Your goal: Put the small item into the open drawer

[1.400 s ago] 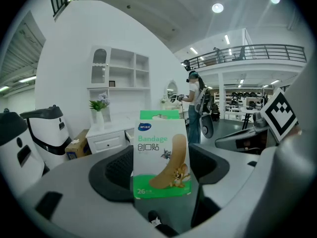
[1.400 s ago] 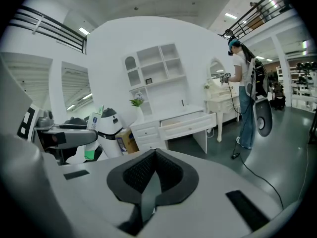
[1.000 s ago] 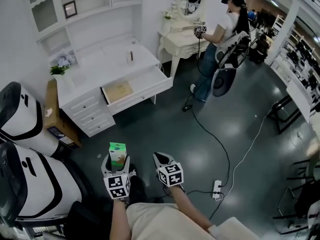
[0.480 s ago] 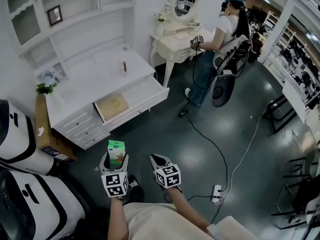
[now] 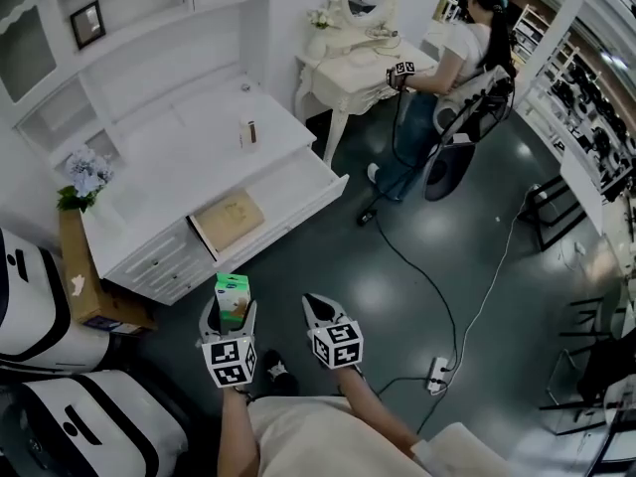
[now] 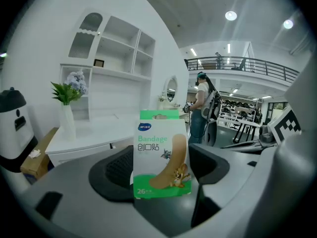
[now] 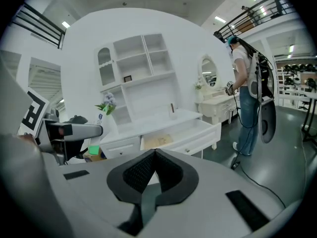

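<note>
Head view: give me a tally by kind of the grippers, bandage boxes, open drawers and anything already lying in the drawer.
Grippers: 2, left gripper and right gripper
Bandage box: 1, clamped in the left gripper
Open drawer: 1
Flat brown item in that drawer: 1
Total: 5

A small white-and-green bandage box (image 6: pixel 161 155), printed with a tan plaster and cartoon figures, stands upright clamped in the left tongs (image 5: pixel 231 314) at the lower left of the head view, well apart from the white drawer (image 5: pixel 298 195), which is pulled open above it and holds a flat tan item (image 5: pixel 231 217).
</note>
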Available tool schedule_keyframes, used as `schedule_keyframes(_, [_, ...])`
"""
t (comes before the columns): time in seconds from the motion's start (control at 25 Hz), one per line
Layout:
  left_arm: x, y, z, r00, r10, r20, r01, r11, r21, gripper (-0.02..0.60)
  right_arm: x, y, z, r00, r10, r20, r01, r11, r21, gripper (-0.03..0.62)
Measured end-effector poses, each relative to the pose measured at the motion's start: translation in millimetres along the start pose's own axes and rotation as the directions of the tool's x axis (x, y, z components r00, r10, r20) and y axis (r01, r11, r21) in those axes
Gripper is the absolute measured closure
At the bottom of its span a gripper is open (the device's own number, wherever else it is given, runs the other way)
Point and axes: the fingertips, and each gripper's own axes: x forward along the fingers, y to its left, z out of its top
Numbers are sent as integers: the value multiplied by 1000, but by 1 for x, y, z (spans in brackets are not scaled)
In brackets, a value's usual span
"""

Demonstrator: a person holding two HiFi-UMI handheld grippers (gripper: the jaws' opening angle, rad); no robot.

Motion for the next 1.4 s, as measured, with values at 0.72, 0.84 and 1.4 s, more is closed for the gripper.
schedule_keyframes(0.72, [76,51,22,998,-65,-11,65,998,-15,224,73,-14,19,997,-76,-24,77,996,36,569])
schedule_keyframes(0.84, [98,60,31,999,-53,-12,53,999,-8,224,99,-24,33,998,-56,-28,57,998,37,569])
schedule_keyframes(1.4, [231,107,95,999,27,-47,-26,1000,15,224,246,-59,131,985,145,-96,-152,986,-71,569])
